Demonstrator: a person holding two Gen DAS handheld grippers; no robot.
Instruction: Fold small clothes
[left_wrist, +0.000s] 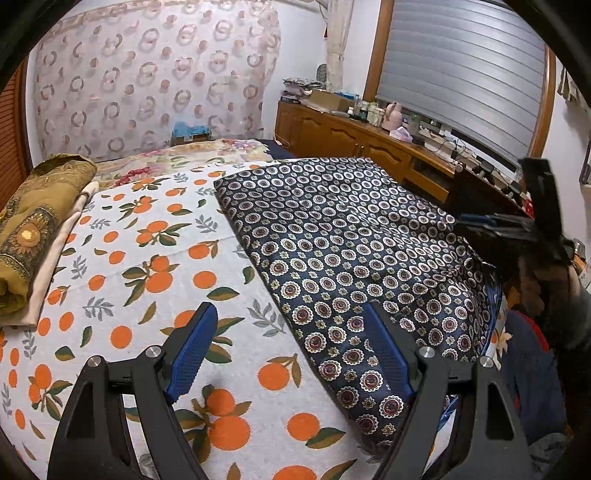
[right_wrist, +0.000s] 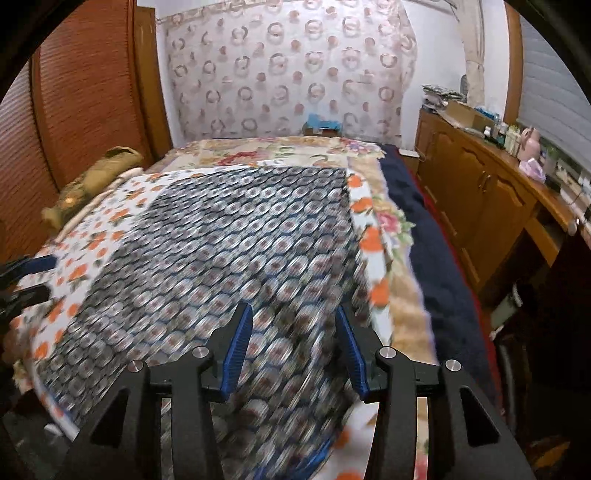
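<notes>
A dark navy cloth with white and red circle motifs (left_wrist: 351, 251) lies flat on the orange-print sheet (left_wrist: 155, 258) of the bed. My left gripper (left_wrist: 291, 332) is open and empty, hovering over the cloth's left edge near its front corner. In the right wrist view the same cloth (right_wrist: 236, 251) is blurred by motion and my right gripper (right_wrist: 291, 325) is open above its near part, holding nothing. The right gripper also shows in the left wrist view (left_wrist: 517, 225) at the cloth's far right edge.
A folded olive-gold garment on a pale one (left_wrist: 33, 229) sits at the bed's left side. A wooden sideboard (left_wrist: 354, 136) with bottles and boxes runs along the right wall. A floral blanket (left_wrist: 192, 155) covers the far bed. A wooden wardrobe (right_wrist: 85, 96) stands left.
</notes>
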